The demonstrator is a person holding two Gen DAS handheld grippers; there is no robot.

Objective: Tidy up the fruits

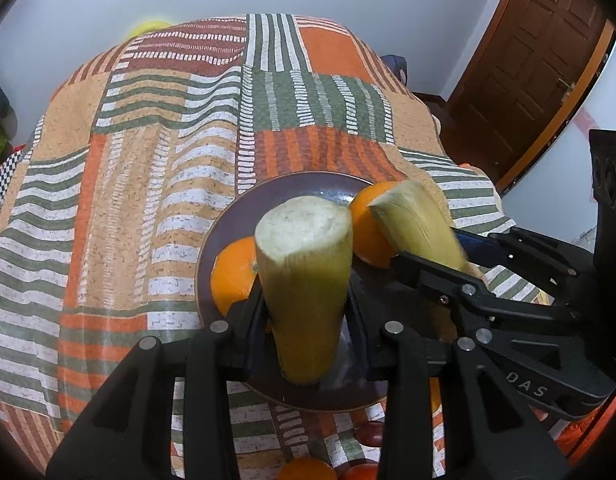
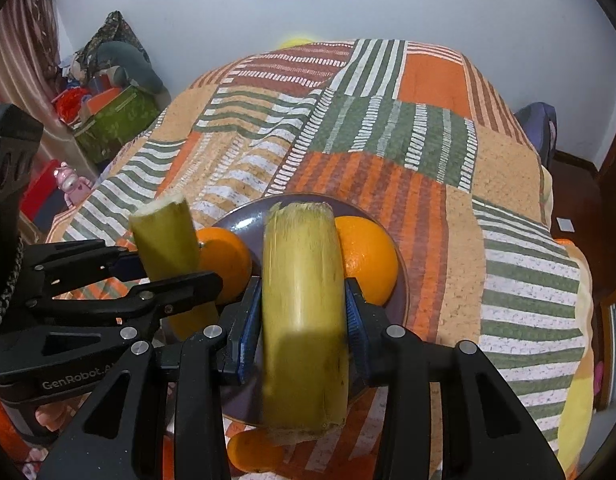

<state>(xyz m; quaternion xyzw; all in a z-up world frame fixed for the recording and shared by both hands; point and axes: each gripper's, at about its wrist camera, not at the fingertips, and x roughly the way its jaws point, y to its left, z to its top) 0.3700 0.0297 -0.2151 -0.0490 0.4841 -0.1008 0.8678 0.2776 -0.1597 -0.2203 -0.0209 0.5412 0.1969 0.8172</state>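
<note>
- Two pale yellow-green cut stalk pieces (sugarcane, by the look of the fibrous ends) are in hand at once: the left gripper point(image 1: 306, 312) is clenched on the left stalk piece point(image 1: 304, 280), and the right gripper point(image 2: 304, 320) is clenched on the right stalk piece point(image 2: 304, 320).
- Both pieces hang over the dark plate point(image 1: 244, 208), which lies on a bed covered by a striped patchwork bedspread point(image 1: 128, 160); whether either lower end touches the plate cannot be told.
- Two oranges already sit on the plate: the left orange point(image 1: 234, 272) just behind the left stalk piece, the far orange point(image 1: 367, 224) toward the plate's far right, close behind the right stalk piece.
- More round fruit lies on the bedspread at the near edge, below the plate; an orange one point(image 1: 306, 470) shows clearly, the reddish ones beside it only in part.
- Step in hand, as I judge it: bringing the two stalk pieces to the plate, with placing not yet done.
- The next move calls for lowering each piece into the bare near part of the plate, laid flat rather than stood on end (upright they would likely topple), keeping clear of the oranges so they are not nudged off, then easing the fingers apart and lifting away.
</note>
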